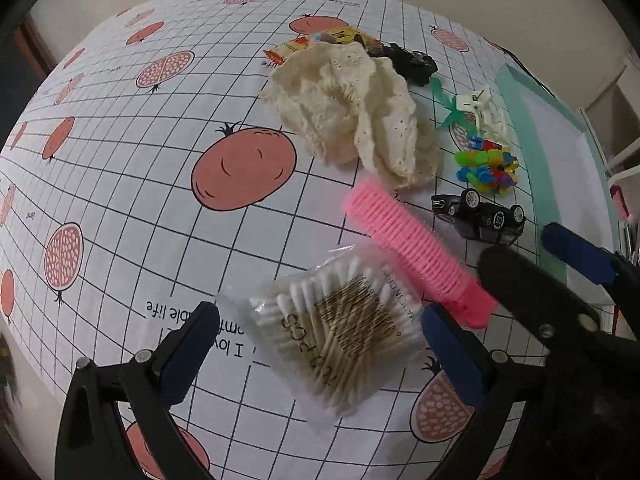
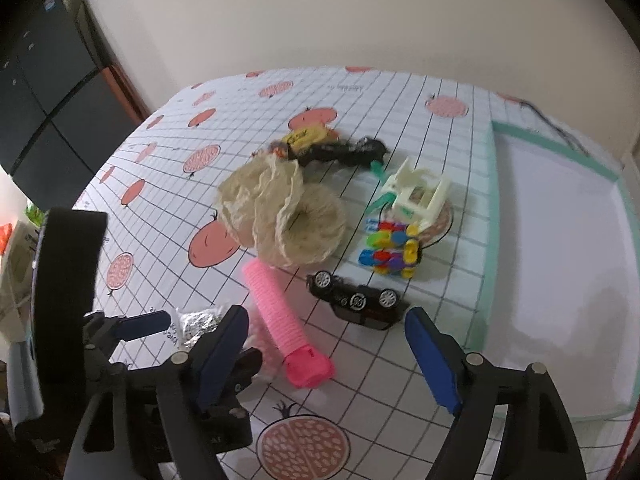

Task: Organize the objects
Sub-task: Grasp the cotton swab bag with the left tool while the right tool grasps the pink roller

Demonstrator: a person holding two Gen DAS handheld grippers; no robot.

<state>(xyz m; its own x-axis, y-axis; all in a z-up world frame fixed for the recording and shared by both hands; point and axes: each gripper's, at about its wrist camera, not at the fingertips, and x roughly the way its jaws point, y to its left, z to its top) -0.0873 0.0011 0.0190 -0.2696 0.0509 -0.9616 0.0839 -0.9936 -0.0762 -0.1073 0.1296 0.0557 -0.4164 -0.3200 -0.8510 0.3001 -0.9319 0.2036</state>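
the left tongs (image 1: pixel 320 344) stand open astride a crinkly clear bag of cotton swabs (image 1: pixel 340 336), not yet pinched. the right tongs (image 2: pixel 326 354), open and empty, hover over the ribbed pink plastic roller (image 2: pixel 280 320), its long axis running away from them. beyond lie a glossy overturned toy car (image 2: pixel 356 300) and crumpled cream lace (image 2: pixel 280 216).

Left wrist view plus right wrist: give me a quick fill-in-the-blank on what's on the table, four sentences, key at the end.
1. The left gripper has its open jaws on either side of a clear bag of cotton ____.
2. The ribbed hair roller is ____ in colour.
3. The black toy car lies ____, wheels up.
4. The tray at the table's right has a ____ rim.

Missing words: swabs; pink; upside down; green
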